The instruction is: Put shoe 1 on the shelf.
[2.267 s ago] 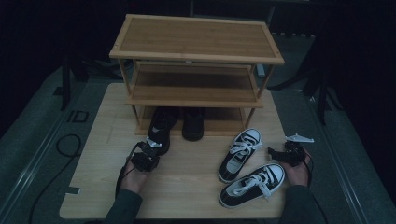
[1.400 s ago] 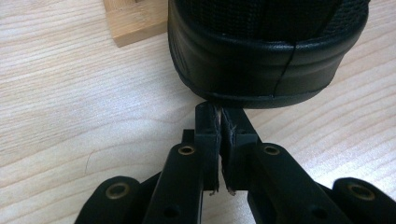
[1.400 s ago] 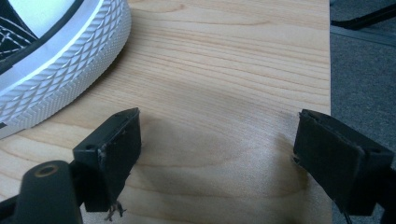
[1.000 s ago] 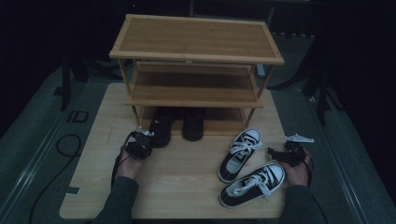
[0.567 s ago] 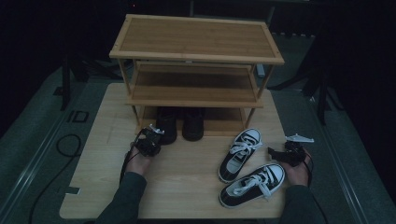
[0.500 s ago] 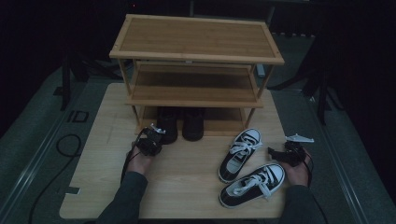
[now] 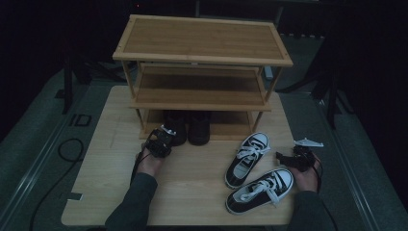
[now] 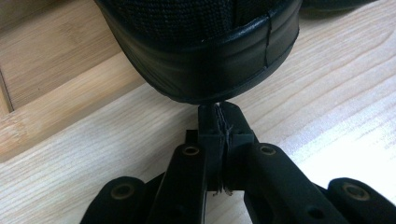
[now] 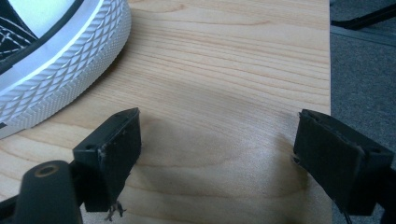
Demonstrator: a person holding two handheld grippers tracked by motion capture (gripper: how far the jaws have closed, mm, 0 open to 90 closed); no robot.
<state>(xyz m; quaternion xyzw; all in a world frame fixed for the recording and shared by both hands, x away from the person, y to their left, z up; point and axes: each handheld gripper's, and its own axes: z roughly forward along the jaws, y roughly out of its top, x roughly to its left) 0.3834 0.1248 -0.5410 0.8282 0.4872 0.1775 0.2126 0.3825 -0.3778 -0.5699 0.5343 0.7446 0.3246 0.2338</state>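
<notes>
Left claw [image 8: 219, 114] closed, empty, tips touching heel of left black shoe [image 7: 174, 131] directly ahead; shoe long axis runs into rack [image 7: 202, 101] bottom shelf. Right claw [image 9: 217, 154] open, idle.

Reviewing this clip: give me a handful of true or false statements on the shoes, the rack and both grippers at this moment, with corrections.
1. The left gripper has its jaws shut, with the tips at the heel of a black shoe. True.
2. The right gripper is clamped on a sneaker. False: its jaws stand wide open over bare table, with the black-and-white sneaker off to one side.
3. Two black shoes sit at the bottom level of the wooden shoe rack. True.
4. The two black-and-white sneakers are on the rack's top shelf. False: both lie on the table in front of the rack, and the top shelf is bare.
5. The left gripper holds a shoelace. False: nothing is between its jaws.
</notes>
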